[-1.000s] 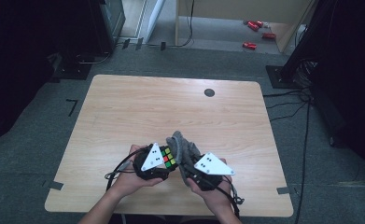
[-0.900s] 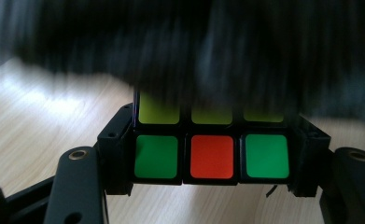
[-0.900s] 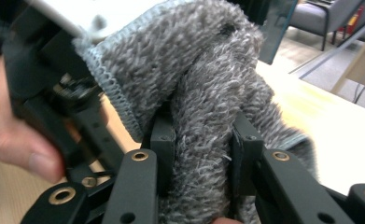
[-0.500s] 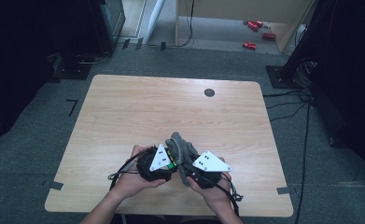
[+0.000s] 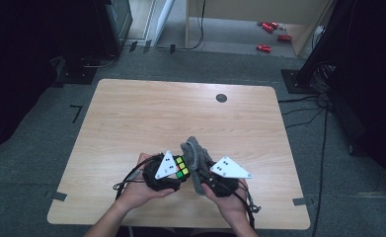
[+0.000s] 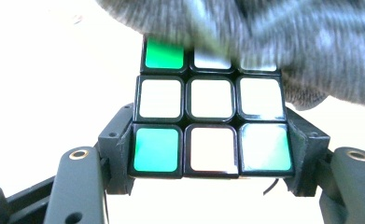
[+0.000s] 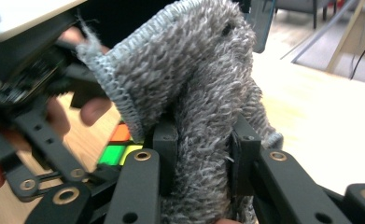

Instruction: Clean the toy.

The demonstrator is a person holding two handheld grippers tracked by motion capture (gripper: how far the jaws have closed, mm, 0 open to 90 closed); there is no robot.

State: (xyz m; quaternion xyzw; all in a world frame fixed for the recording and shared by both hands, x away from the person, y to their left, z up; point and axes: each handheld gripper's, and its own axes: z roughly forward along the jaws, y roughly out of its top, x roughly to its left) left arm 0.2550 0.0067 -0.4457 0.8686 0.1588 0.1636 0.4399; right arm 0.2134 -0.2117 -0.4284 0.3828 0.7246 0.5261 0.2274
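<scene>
Left gripper [image 6: 208, 154] clamps Rubik's cube [image 6: 210, 126]; right gripper [image 7: 203, 154] pinches grey knit cloth [image 7: 208, 93], cloth draped over cube's top edge

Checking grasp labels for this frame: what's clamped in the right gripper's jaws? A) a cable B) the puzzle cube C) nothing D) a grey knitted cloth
D: in the right gripper view the right gripper has its jaws pressed on a bunched grey knitted cloth, while the puzzle cube sits clamped in the left gripper.
</scene>
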